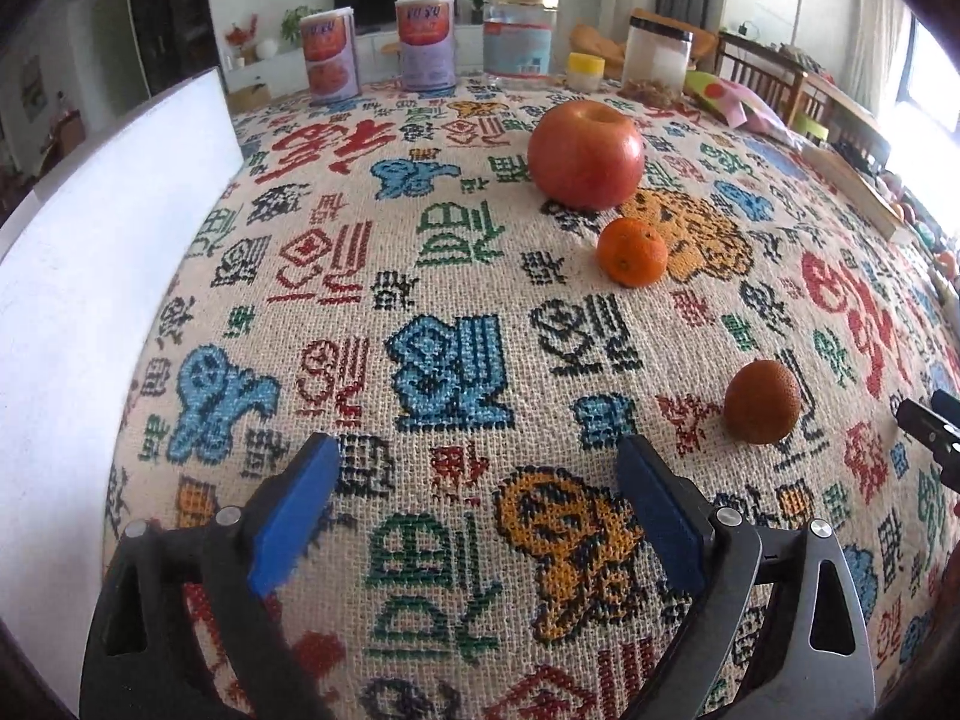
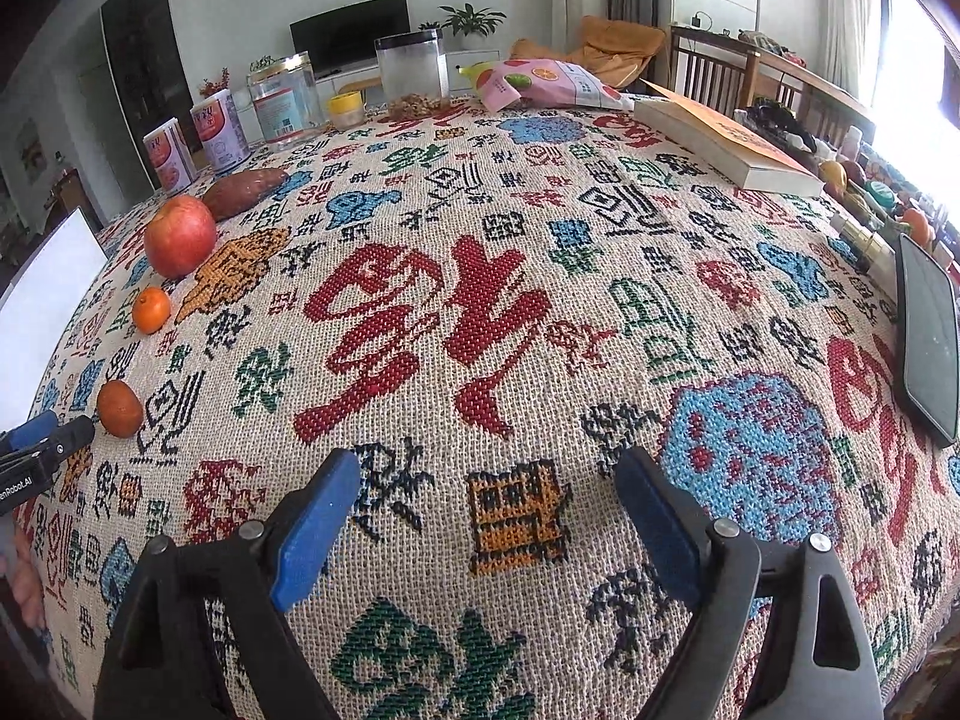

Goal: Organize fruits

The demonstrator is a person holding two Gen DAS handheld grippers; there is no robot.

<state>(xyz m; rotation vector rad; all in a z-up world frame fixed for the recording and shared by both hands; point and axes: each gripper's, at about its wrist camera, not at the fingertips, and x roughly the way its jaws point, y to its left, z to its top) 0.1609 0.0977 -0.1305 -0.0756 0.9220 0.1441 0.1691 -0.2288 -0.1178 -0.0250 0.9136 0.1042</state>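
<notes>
Containers sit at far table edge: two round printed tins w/ red-orange labels [image 1: 329,57], contents hidden; clear glass jar w/ blue-white label [image 1: 519,39], looks near empty; small yellow-lidded tub [image 1: 585,71]; tall clear plastic canister w/ black lid [image 2: 411,71] holding a shallow layer of brown nut-like bits at the bottom.

Left gripper [image 1: 477,456]: blue-padded jaws wide apart, nothing between them, just above the woven patterned tablecloth [image 1: 420,276]. Right gripper [image 2: 487,468]: same, jaws spread wide, holding nothing, over bare cloth.

Fruit all on the cloth, in a loose line at the table's left part, well apart from both sets of jaws: big red apple [image 1: 587,154] upright, stem dimple up; small bright orange mandarin [image 1: 632,252] just in front of it; darker orange mandarin [image 1: 762,401] nearest, off the left gripper's right finger. Brown sweet potato [image 2: 245,192] lies behind the apple in right view, long axis running left-right, slightly diagonal. White board [image 1: 108,276] stands at left edge; thick book [image 2: 729,147] and black phone [image 2: 927,345] on the right.
</notes>
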